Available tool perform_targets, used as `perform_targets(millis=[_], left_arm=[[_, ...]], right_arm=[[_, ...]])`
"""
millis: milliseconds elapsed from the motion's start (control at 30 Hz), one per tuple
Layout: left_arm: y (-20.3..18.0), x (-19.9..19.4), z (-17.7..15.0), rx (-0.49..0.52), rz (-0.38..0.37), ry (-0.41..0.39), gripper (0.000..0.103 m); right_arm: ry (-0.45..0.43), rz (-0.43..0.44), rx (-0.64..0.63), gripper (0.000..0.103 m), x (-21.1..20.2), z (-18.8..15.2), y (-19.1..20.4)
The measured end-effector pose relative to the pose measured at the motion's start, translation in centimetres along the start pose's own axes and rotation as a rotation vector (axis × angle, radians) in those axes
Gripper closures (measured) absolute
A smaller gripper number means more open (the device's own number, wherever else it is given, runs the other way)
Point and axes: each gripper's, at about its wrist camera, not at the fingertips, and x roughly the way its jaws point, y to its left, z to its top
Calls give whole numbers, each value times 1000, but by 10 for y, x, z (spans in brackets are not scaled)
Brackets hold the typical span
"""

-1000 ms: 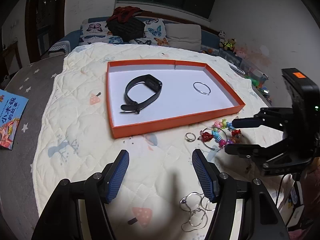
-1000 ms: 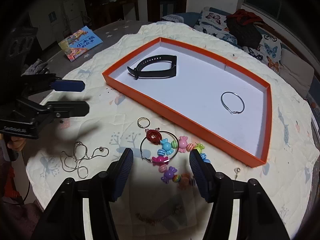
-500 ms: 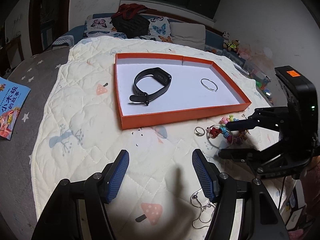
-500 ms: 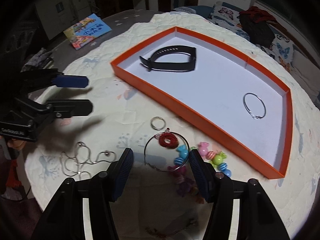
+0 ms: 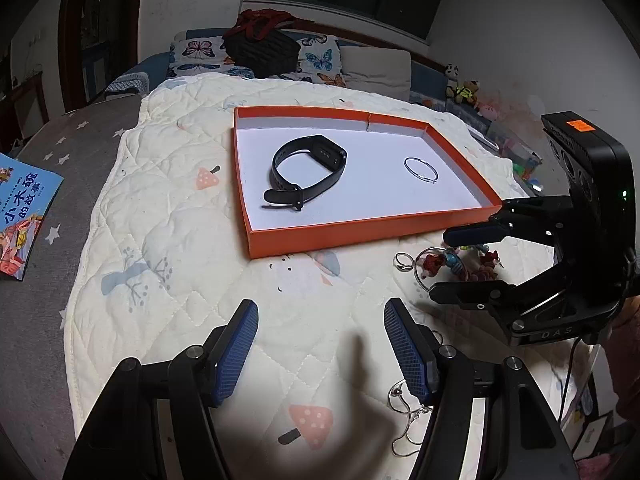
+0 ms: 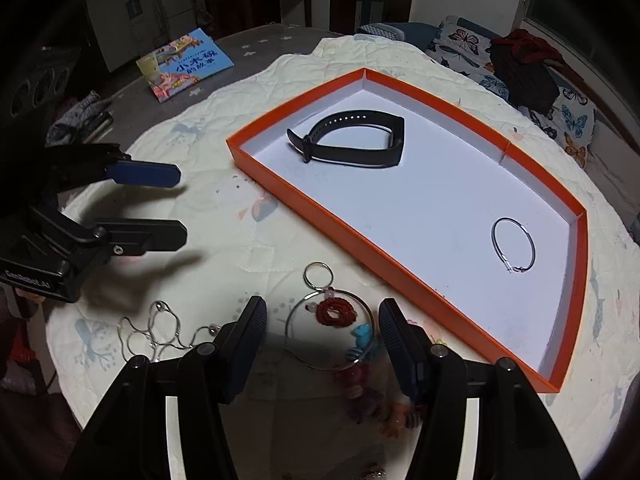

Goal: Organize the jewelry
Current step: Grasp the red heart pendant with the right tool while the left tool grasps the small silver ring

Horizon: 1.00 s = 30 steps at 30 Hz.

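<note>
Jewelry count: two pieces sit in the orange tray (image 5: pixel 360 232), one black rubbery wristband (image 5: pixel 308 172) and one thin silver hoop (image 6: pixel 513 245). Just outside the tray's near wall lie one small ring (image 6: pixel 318 273), one wire hoop strung with chunky candy-colored beads (image 6: pixel 344 320) and one tangled silver chain (image 6: pixel 160 332). Everything rests on a cream quilted blanket (image 5: pixel 168 240) over a bed, sofa cushions behind. Left gripper (image 5: pixel 320 344) hangs spread with nothing between its ribbed blue pads; right gripper (image 6: pixel 322 340) is spread too, over the beaded hoop without touching.
</note>
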Motion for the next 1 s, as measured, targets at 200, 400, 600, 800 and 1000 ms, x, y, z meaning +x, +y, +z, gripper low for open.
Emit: perform_targets(millis=[200, 400, 600, 800, 1000], left_arm=[[-1, -1, 0, 12, -9, -9, 33], [-2, 0, 0, 17, -15, -6, 33], [-7, 1, -1, 35, -23, -3, 33], [-16, 5, -2, 62, -44, 1, 33], [-31, 17, 6, 121, -73, 6, 35]], right_arm=[[13, -6, 11, 62, 7, 2, -3], [27, -11, -2, 72, 10, 2, 0], [21, -40, -15, 81, 9, -1, 3], [-11, -31, 12, 83, 1, -2, -1], [-48, -36, 48, 83, -12, -5, -10]])
